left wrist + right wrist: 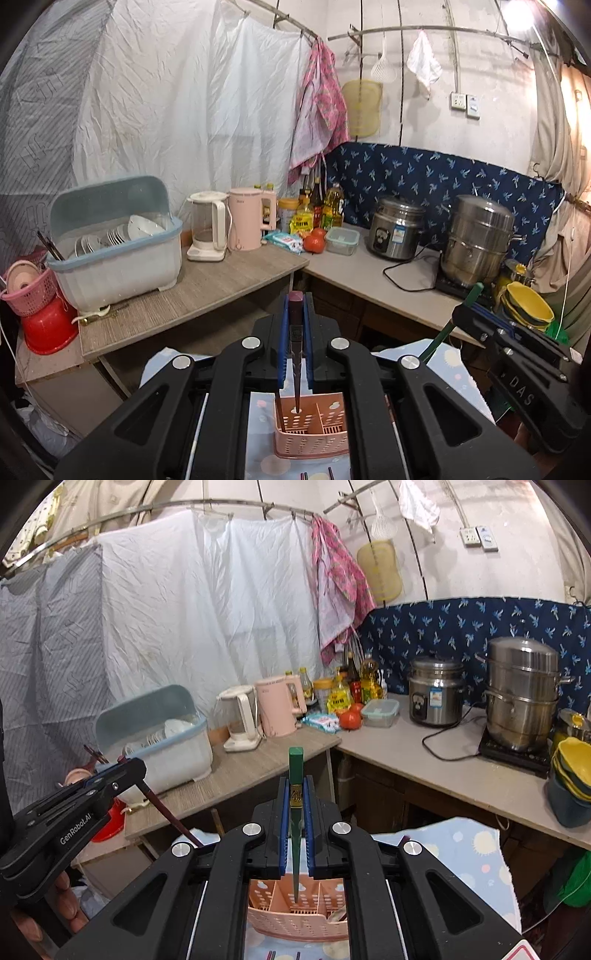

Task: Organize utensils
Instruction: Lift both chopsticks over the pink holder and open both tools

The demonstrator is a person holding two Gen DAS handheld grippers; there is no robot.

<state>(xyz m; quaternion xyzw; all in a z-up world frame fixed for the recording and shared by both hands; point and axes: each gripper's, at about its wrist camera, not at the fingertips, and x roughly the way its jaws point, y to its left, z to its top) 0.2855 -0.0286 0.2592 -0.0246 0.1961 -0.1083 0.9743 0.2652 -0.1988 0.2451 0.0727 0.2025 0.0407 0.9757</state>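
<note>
Both grippers are gripping a chopstick apiece above the pink utensil basket.

The left gripper (pixel 295 314) is clamping its jaws on a dark maroon chopstick (pixel 295 354), whose butt is sticking out beyond the jaw tips while its thin end is pointing down toward the pink utensil basket (pixel 314 435) below and behind the jaws. The right gripper (pixel 295 797) is pinching a green chopstick (pixel 295 775) the same way, its tip hanging over the basket's dividers. The basket is sitting on a pale blue dotted cloth (pixel 461 853). More chopsticks (pixel 284 954) are lying on the cloth nearer than the basket. Far ahead of the jaws, a bench (pixel 207 291) is carrying a dish rack and kettles.
</note>
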